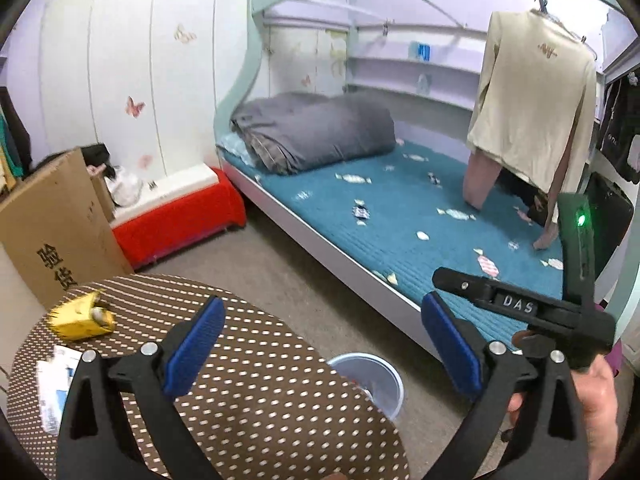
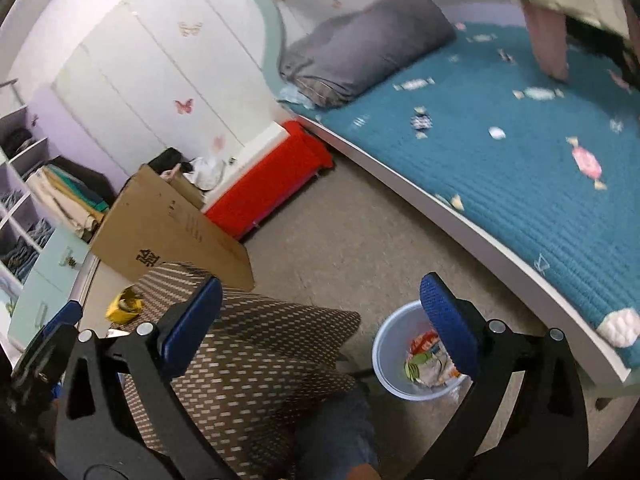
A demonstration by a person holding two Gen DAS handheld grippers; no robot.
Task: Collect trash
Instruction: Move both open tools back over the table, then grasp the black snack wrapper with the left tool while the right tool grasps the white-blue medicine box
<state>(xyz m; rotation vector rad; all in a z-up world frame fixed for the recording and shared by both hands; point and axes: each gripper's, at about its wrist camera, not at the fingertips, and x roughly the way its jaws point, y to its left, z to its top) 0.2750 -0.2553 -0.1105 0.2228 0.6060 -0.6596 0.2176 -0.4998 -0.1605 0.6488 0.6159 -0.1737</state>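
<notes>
My left gripper is open and empty above a round brown dotted table. On the table's left lie a crumpled yellow carton and a white-blue wrapper. A pale blue bin stands on the floor beside the table. My right gripper is open and empty above the table edge and the bin, which holds colourful wrappers. The yellow carton shows at the table's far left. The right gripper's body appears in the left wrist view.
A bed with a teal candy-print cover fills the right. A grey folded duvet lies on it. A cardboard box and a red bench stand at the left. Clothes hang over the bed. Grey carpet lies between.
</notes>
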